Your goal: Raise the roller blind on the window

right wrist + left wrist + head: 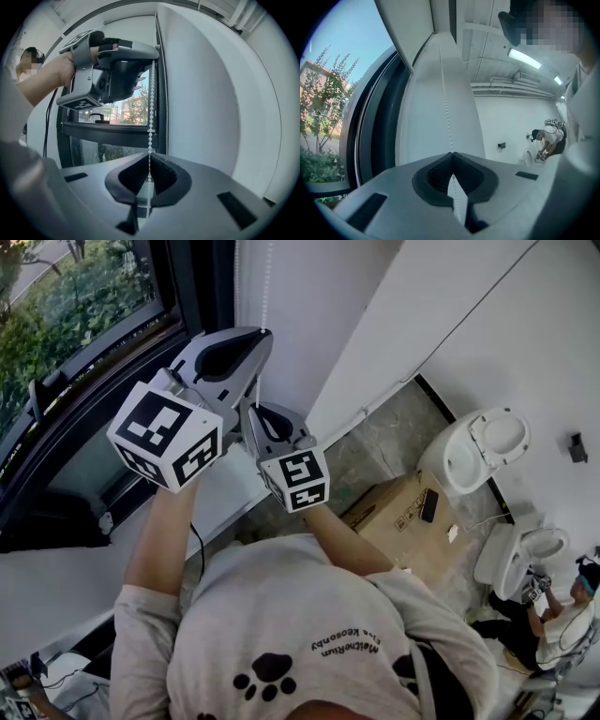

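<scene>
A white bead chain (267, 282) hangs down beside the dark window frame (103, 367). My left gripper (264, 332) is the upper one and is shut on the chain; in its own view the chain (445, 93) runs straight into the closed tips (451, 157). My right gripper (251, 409) sits just below it, also shut on the chain (150, 126), which passes between its pads (150, 159). The right gripper view shows the left gripper (152, 58) pinching the same strand higher up. A white sheet that looks like the blind (129, 28) covers the top of the window.
A white wall panel (440, 103) stands right of the window. A window handle (96, 117) sticks out from the frame. On the floor are a cardboard box (398, 512) and two white toilets (478, 451), with a person crouching (553, 610) by the far wall.
</scene>
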Demonstrator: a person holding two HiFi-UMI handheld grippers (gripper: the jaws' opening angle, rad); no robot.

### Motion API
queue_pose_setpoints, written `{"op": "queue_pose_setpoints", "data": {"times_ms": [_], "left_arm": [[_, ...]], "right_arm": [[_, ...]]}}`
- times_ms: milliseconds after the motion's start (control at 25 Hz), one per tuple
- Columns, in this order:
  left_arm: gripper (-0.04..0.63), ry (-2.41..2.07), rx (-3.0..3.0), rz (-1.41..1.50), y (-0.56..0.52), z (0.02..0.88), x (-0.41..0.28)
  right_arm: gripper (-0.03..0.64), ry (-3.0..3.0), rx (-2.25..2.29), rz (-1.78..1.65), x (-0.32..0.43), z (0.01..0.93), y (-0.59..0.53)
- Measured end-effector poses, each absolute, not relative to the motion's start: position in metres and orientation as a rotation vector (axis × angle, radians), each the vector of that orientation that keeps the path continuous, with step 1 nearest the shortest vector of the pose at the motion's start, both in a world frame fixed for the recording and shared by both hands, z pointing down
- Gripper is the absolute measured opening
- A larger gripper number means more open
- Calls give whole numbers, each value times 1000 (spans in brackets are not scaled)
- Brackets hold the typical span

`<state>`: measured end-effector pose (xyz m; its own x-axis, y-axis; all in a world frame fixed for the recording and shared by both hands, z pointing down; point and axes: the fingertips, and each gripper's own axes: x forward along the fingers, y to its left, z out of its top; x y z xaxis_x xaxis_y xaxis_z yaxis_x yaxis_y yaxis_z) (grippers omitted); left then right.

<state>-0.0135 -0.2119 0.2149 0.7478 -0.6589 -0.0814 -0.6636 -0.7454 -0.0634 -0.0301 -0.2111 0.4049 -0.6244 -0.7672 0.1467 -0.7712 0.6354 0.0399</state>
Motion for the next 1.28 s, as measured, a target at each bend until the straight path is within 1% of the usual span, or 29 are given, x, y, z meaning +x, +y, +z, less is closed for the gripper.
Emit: {"op": "queue_pose_setpoints", "data": {"times_ms": [360, 760, 1040, 1280], "left_arm": [[9, 1155, -2917, 36, -212, 288, -16], [8, 1214, -2938, -1, -210, 344, -20], [8, 1252, -2985, -50, -210, 385, -21], [8, 1258, -3017, -68, -205, 404, -17]], "right_arm": [[12, -2598, 1225, 87, -28, 478, -207], [12, -2552, 1163, 155, -32, 528, -199], [12, -2484, 1124, 266, -30, 567, -191], [12, -2441, 1100, 288, -28, 587, -184]]}}
